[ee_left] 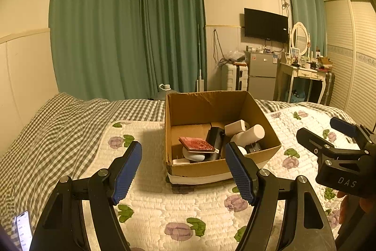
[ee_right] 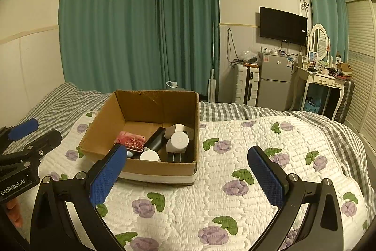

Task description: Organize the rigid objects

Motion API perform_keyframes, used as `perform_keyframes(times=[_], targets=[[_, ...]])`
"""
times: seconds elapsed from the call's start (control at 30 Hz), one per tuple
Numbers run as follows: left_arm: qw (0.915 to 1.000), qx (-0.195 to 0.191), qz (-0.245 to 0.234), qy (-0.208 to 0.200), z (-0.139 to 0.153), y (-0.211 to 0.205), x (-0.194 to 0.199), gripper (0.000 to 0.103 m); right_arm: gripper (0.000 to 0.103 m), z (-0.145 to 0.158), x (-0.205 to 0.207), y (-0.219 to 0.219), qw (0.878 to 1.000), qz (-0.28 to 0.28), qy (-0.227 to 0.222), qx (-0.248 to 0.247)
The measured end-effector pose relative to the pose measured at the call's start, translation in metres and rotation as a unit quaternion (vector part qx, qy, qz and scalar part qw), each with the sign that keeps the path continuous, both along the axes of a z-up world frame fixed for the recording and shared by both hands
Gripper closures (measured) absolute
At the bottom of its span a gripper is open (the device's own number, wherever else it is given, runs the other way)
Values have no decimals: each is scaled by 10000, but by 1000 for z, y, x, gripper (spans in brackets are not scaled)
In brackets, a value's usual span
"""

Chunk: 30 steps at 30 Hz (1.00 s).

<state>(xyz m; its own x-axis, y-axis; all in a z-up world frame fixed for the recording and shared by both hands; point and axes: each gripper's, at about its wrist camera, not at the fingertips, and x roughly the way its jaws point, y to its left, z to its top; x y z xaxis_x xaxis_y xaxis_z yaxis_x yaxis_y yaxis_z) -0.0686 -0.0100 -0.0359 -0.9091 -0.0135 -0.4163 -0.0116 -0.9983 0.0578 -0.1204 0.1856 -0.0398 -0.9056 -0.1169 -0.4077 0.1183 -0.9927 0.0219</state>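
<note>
An open cardboard box [ee_left: 258, 114] stands on the flowered quilt; it also shows in the right wrist view [ee_right: 101, 124]. Inside lie a red patterned flat case [ee_left: 196, 144] [ee_right: 130, 140], a black oblong object [ee_left: 215, 138] [ee_right: 155, 139], white cylinders [ee_left: 250, 134] [ee_right: 178, 141] and other white items. My left gripper [ee_left: 183, 168] is open and empty, hovering in front of the box. My right gripper [ee_right: 188, 171] is open and empty, to the right front of the box; it also shows in the left wrist view [ee_left: 329, 135].
The flowered quilt [ee_right: 235, 192] lies over a checked bedsheet [ee_left: 58, 128]. A phone [ee_left: 23, 229] lies at the bed's near left. Beyond the bed stand green curtains, a suitcase [ee_right: 246, 84], a small fridge [ee_right: 275, 81] and a dressing table [ee_right: 322, 79].
</note>
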Motion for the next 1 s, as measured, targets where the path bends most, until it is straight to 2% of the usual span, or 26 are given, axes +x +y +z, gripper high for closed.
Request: perform_keyframes(times=[1.0], targets=[[10000,1,-32,-1,-2,2,-1,27,0,-4,0,-5,10000,-37,-38,66]])
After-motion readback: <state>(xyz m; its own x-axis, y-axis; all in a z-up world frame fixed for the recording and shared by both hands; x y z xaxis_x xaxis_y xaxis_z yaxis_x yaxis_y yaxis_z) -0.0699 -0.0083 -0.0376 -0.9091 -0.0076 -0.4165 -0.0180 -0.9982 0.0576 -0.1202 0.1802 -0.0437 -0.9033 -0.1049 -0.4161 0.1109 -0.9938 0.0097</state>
